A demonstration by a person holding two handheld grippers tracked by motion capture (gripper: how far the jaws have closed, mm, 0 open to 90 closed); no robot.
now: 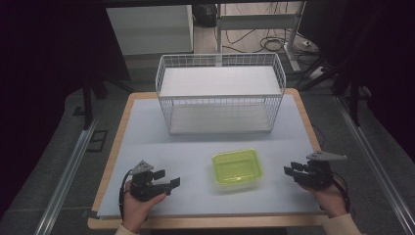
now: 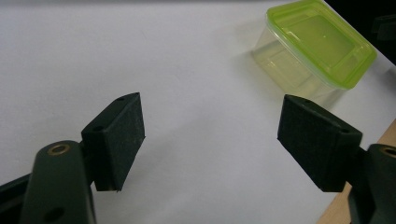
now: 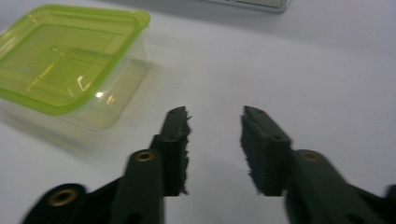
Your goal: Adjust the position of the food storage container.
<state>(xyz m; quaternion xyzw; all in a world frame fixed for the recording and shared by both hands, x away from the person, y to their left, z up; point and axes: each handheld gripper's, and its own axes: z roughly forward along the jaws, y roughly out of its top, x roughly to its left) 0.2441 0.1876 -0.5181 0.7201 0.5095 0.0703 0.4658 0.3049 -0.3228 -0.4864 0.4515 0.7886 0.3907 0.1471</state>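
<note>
Container: a clear box with a green lid (image 1: pixel 237 166), lid on, rests on the surface (image 1: pixel 147 132) near the middle of its front edge.
Left hand-held gripper (image 1: pixel 166 180): near the front left corner, jaws wide, nothing between them.
Right hand-held gripper (image 1: pixel 290 171): near the front right corner, jaws partly apart, empty.
Basket: white wire basket (image 1: pixel 219 93) at the back edge.

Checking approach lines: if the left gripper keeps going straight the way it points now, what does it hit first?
Probably nothing at once. The left gripper, open, points over bare table; the green-lidded container sits off to the right of that line in its own view. Depth is unclear, so the container's near corner might be grazed.
</note>
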